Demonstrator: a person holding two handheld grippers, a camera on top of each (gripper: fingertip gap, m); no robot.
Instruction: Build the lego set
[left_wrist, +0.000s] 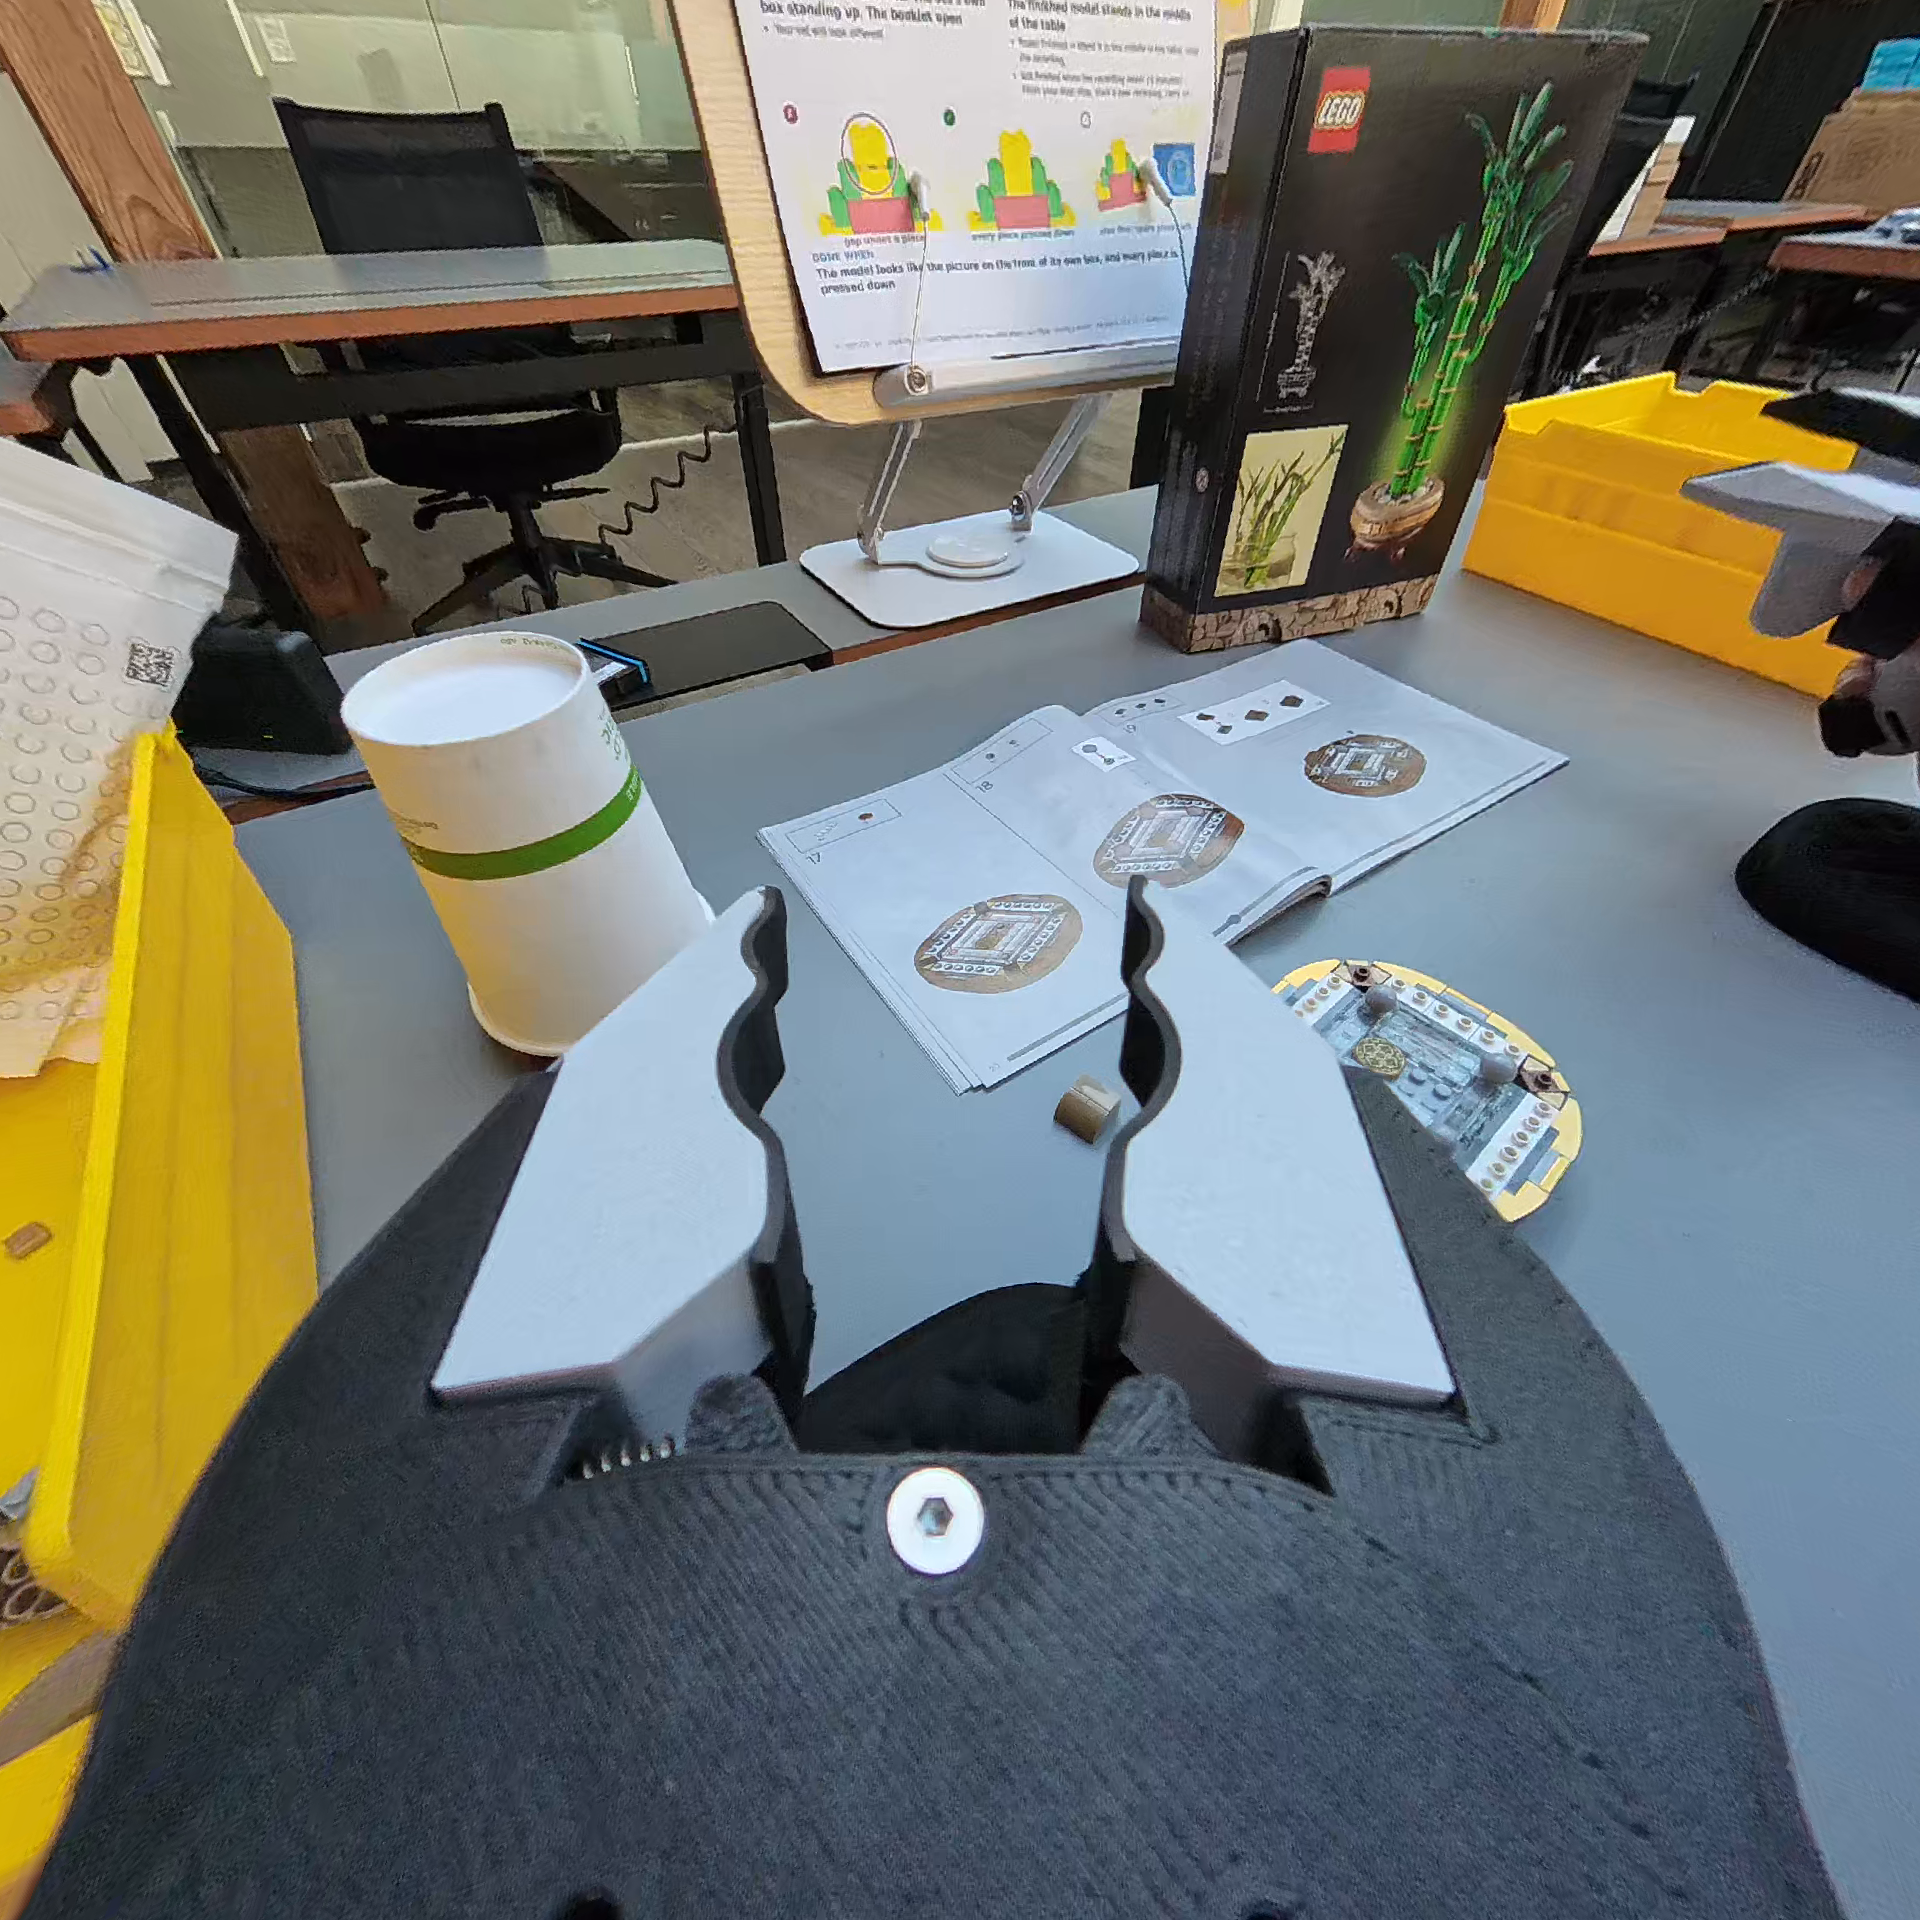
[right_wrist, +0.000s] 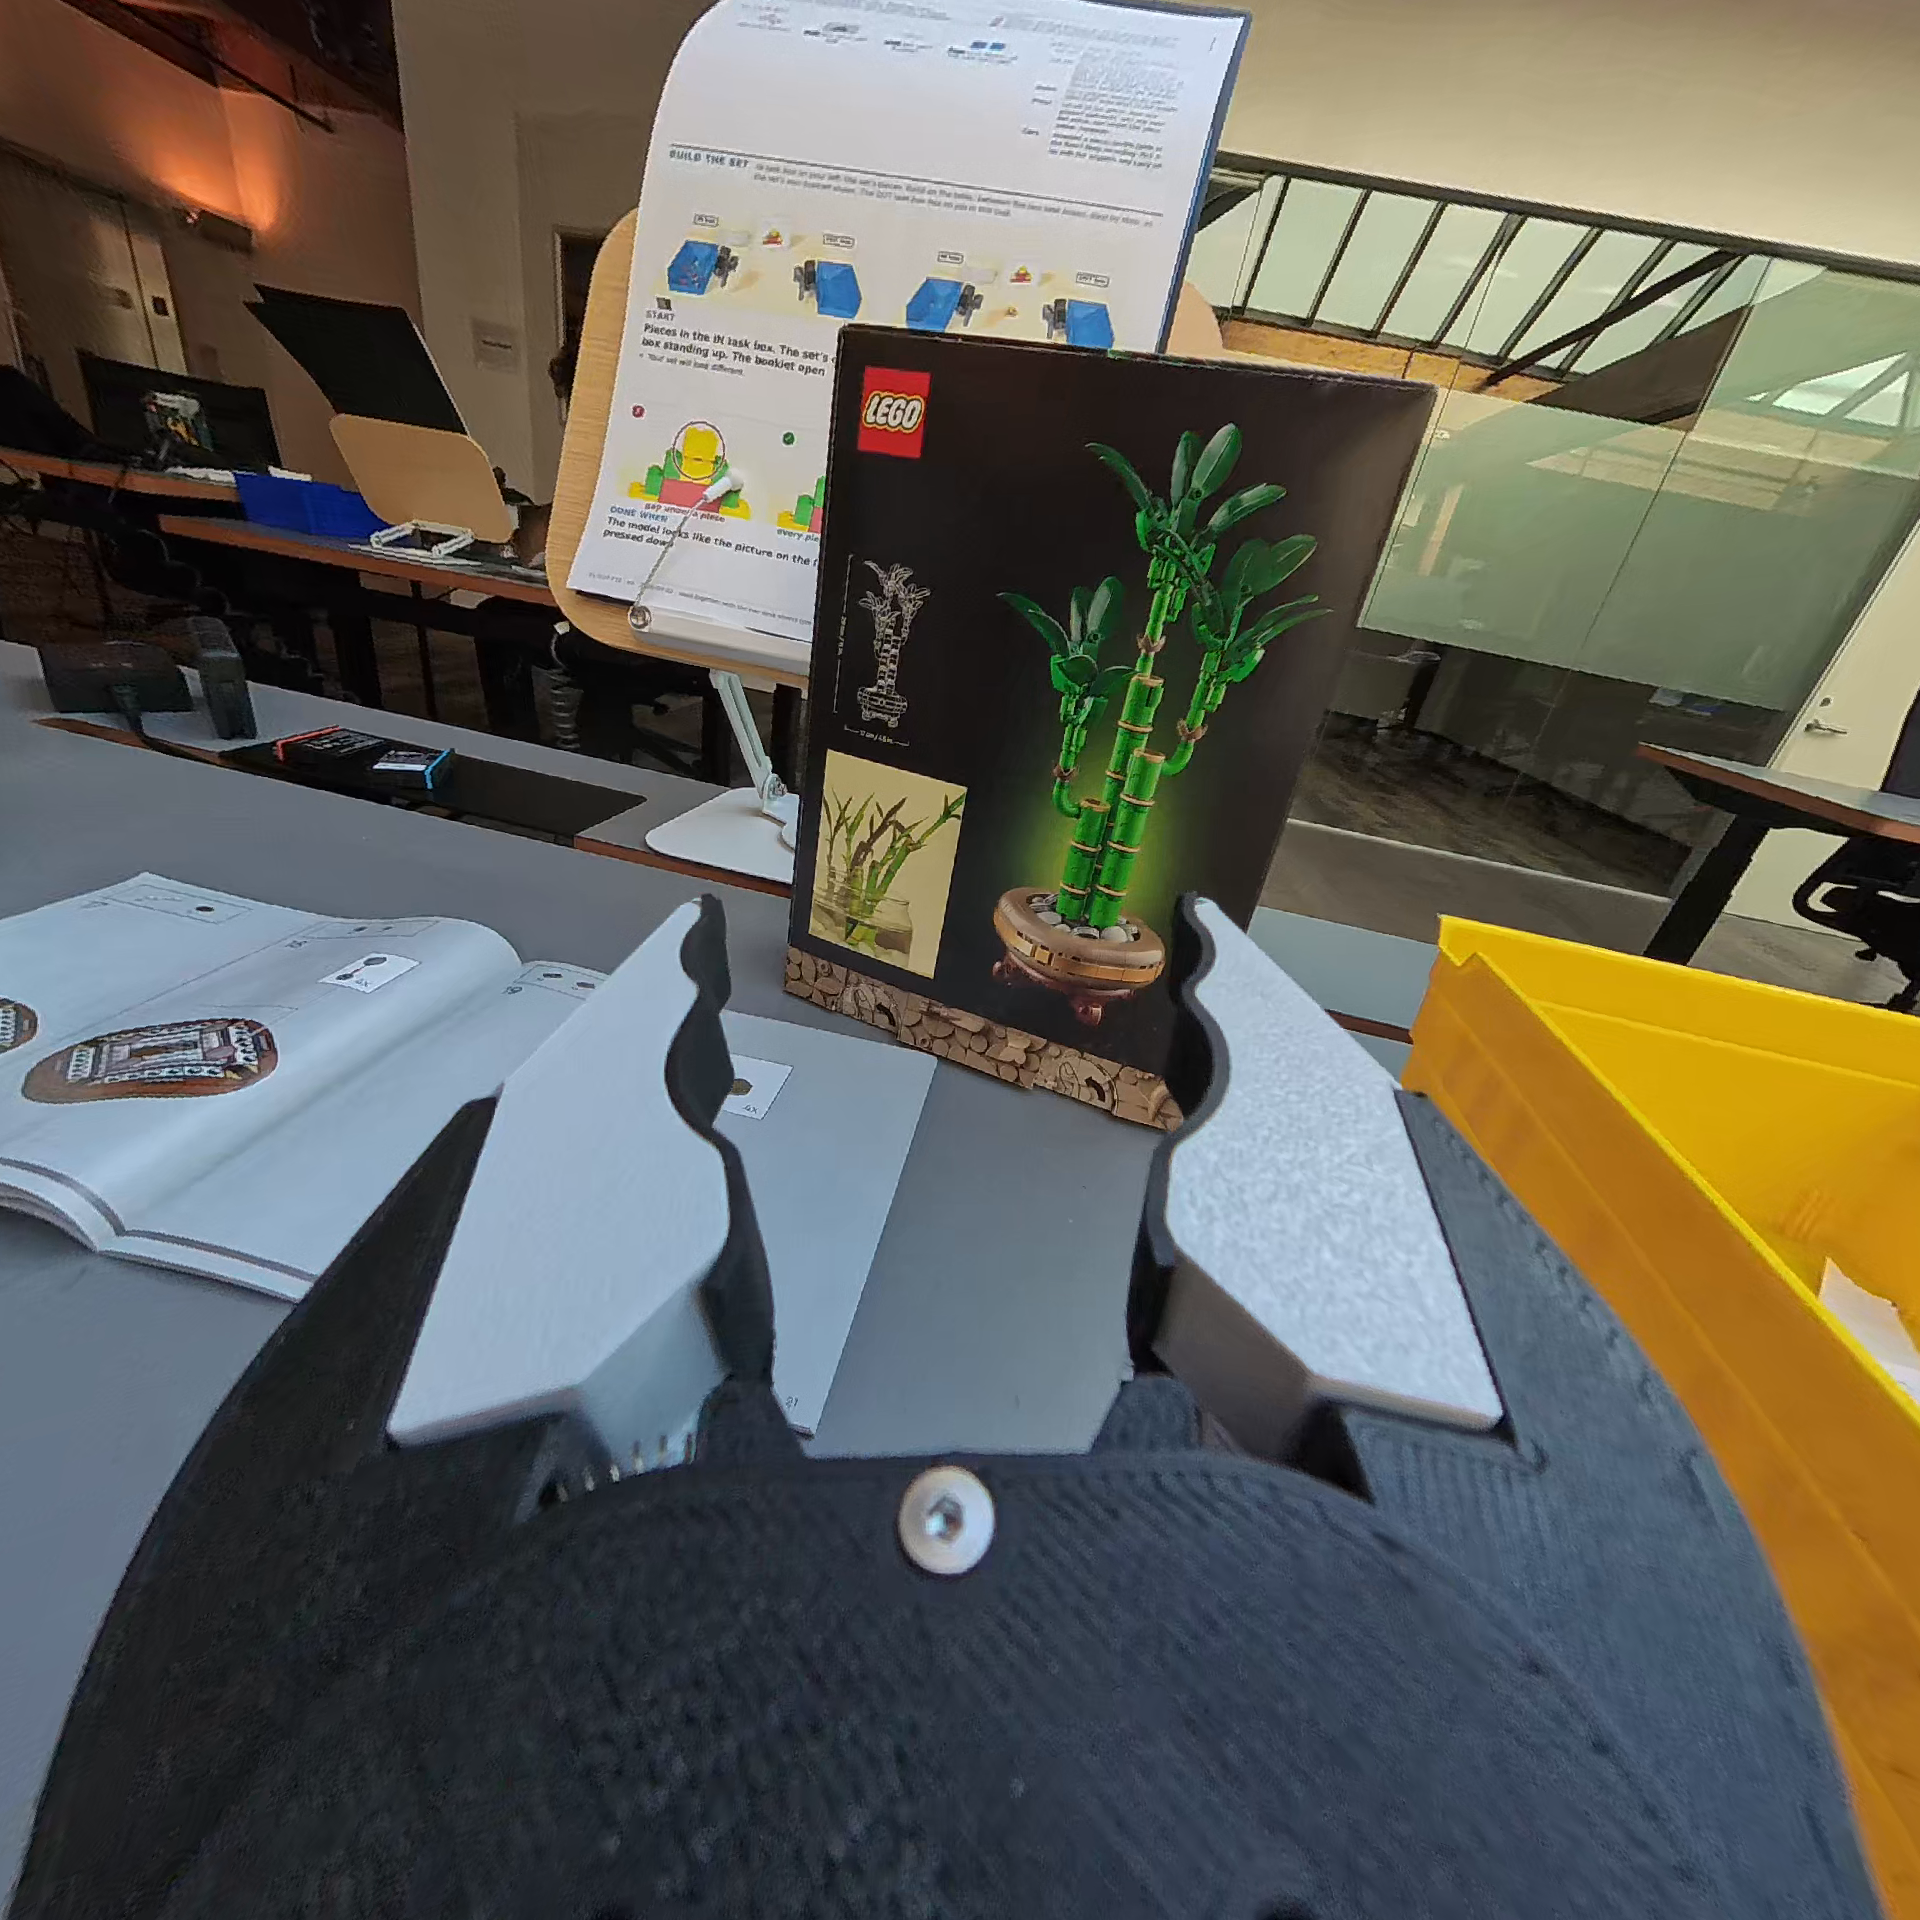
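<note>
Tan and grey, the half-built pot base (left_wrist: 1429, 1081) lies flat beside the open booklet (left_wrist: 1143, 852) with one loose brown piece (left_wrist: 1086, 1108) nearby, both the left gripper (left_wrist: 951, 914) and right gripper (right_wrist: 951, 925) spread empty, so most building remains.

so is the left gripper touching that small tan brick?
Apart. Left wrist view: the tan brick lies on the table between the open left gripper fingers, grey gap around it.
</note>
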